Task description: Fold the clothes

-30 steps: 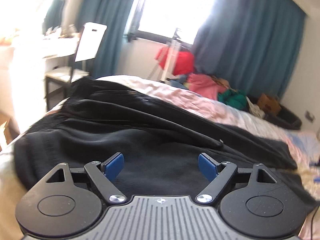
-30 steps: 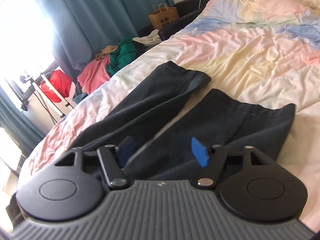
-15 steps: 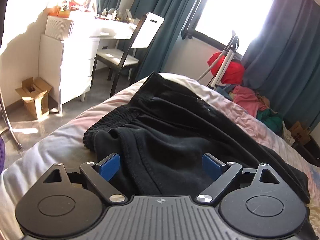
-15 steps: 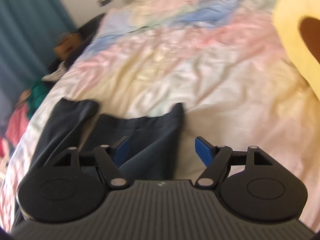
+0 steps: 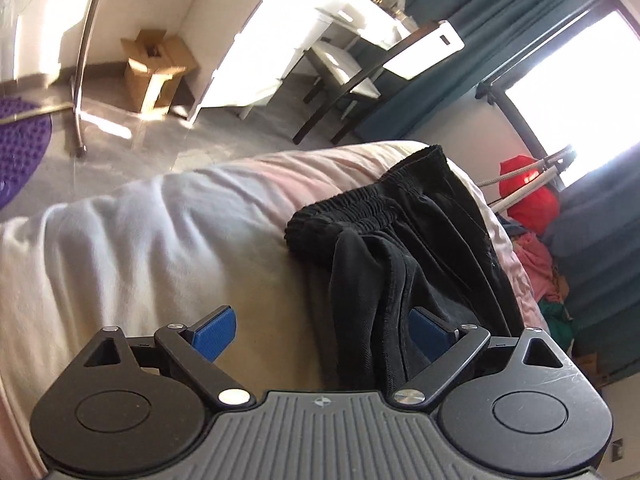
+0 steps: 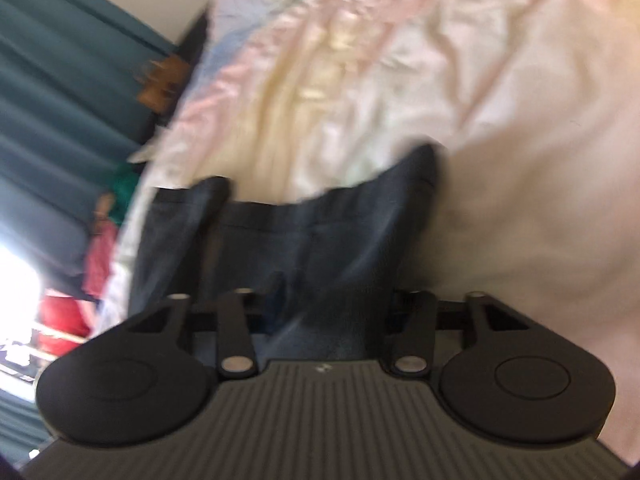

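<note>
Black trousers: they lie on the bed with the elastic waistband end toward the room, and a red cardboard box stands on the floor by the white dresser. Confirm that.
One detail is wrong. The left wrist view shows the cardboard box is plain brown, not red. The rest holds: the black trousers lie on the bed, waistband toward the room, box by the white dresser.

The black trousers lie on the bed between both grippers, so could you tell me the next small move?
Probably let the closing right gripper finish pinching the black trousers' leg end; fabric already lies between its jaws.
</note>
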{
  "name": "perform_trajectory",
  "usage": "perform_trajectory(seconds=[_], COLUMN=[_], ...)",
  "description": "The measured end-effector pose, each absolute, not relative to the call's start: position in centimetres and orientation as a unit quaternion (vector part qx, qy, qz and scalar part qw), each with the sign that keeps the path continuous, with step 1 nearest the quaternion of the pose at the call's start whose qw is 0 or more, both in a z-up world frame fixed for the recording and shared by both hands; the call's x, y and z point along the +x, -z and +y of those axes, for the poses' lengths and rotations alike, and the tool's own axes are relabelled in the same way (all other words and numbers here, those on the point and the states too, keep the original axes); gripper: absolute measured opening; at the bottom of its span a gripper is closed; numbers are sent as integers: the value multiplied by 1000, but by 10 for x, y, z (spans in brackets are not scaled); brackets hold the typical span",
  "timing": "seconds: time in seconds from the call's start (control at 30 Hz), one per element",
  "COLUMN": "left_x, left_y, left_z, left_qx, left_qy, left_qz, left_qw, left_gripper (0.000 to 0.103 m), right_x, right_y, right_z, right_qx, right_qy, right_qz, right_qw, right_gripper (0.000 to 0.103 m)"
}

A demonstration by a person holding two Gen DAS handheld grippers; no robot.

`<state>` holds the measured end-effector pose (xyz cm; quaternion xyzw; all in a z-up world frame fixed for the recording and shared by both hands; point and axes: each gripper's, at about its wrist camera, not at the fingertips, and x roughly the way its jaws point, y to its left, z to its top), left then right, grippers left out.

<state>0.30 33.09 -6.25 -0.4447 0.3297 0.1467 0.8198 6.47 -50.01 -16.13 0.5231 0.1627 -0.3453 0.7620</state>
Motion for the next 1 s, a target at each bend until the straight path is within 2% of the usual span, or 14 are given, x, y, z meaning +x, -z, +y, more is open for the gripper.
perform_trajectory(seconds=[0.07,0.1,0.17,0.27,0.33,0.47,0.53,0.57,0.6,0.63,0.77,1.0], left_x=[8,12,19,25,28,30,30,30,30,29,20,-2], left_y=[79,88,101,106,105,109,111,112,113,113,98,35], left_z=[336,339,340,339,339,342,347,350,352,353,351,336], left_qx=[-501,-529,-567,-581,-586,-607,-613,-615,-617,-615,-582,-541], left_qy=[-103,-81,-56,-48,-27,-15,-24,-28,-28,-27,-27,9], left_qz=[338,341,347,345,336,311,297,292,288,286,276,235], left_qw=[790,773,745,736,737,731,732,732,732,734,764,807], left_gripper=[95,95,94,92,82,69,47,41,27,19,10,7], right_x=[62,60,58,61,59,51,50,51,51,51,43,42], right_y=[154,151,146,153,166,184,182,177,173,168,149,96], right_z=[-498,-497,-495,-498,-505,-517,-518,-518,-518,-517,-514,-527], right_qx=[520,519,513,520,551,592,581,568,555,542,526,479], right_qy=[324,316,314,340,340,320,314,316,318,321,333,306], right_qz=[130,113,101,132,143,131,124,123,122,121,97,78], right_qw=[780,786,792,772,749,728,741,750,759,767,776,819], right_gripper=[28,26,26,28,28,28,21,6,6,6,6,6])
